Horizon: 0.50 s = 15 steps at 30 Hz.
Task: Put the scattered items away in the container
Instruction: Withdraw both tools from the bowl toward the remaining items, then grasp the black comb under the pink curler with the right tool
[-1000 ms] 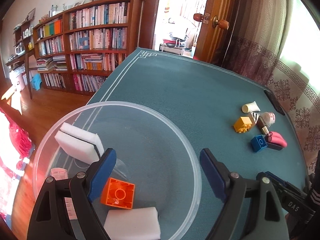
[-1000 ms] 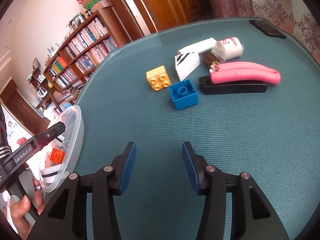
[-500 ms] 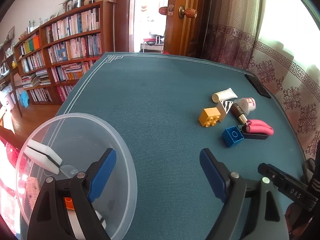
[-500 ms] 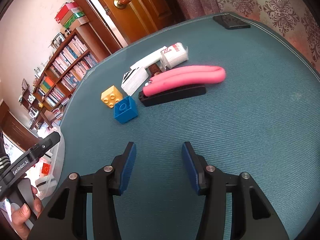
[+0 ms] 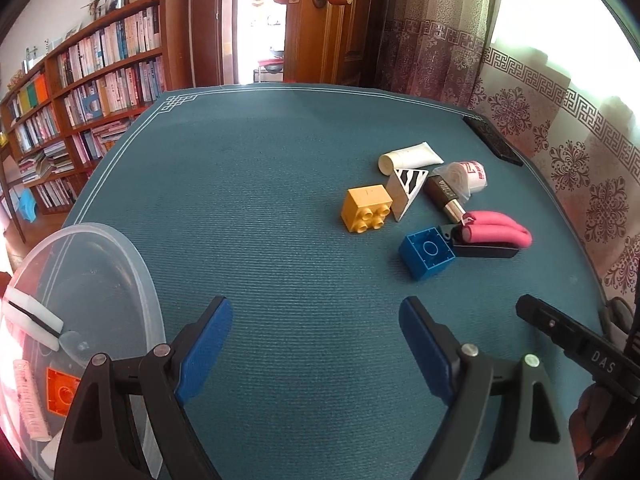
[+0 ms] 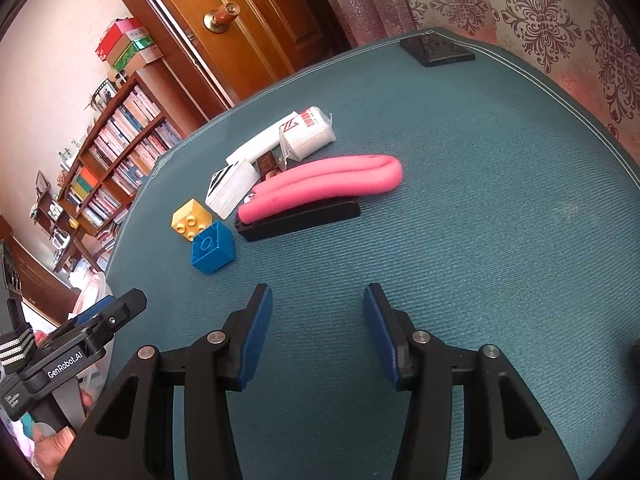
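The left gripper has its jaws spread wide, holding and touching nothing above the teal table. The right gripper is likewise spread and empty.

The clear bowl sits at the table's near left edge, cut off by the frame; an orange block and white sponges lie inside, partly hidden behind the left gripper's body.

Near the table's right edge cluster a yellow block, a blue block, a pink foam roll resting on a black bar, a white tube and a wrapped white roll; the small brown item between them is hard to identify.

Compared with a second ago, the left gripper has swung from over the bowl toward the cluster, and the right gripper has closed in on the roll.
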Tool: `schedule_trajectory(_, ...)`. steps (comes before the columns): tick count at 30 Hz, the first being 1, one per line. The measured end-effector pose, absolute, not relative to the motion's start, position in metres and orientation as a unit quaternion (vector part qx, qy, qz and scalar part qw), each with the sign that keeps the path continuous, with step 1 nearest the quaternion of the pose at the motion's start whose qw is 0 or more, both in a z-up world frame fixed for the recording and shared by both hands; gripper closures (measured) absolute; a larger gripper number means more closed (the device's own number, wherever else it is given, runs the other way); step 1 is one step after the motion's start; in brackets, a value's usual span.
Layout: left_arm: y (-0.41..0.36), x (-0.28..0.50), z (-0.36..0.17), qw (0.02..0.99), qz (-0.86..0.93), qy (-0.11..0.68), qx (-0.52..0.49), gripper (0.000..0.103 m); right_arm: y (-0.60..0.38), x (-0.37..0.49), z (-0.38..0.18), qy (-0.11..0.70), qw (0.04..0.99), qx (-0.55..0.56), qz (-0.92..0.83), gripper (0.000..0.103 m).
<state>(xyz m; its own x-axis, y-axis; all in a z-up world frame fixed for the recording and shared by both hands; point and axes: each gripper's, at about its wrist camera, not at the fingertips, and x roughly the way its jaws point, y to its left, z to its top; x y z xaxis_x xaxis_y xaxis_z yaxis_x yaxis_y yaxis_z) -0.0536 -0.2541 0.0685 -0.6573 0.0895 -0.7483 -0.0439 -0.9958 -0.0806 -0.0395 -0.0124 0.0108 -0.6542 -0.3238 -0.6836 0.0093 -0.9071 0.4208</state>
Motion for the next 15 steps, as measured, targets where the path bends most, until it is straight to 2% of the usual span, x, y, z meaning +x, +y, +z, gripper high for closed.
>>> schedule_trajectory(15,-0.238,-0.074,0.053,0.052,0.899,-0.027,-0.434,0.015,-0.002,-0.053,0.012,-0.181,0.093,0.403,-0.892,0.052)
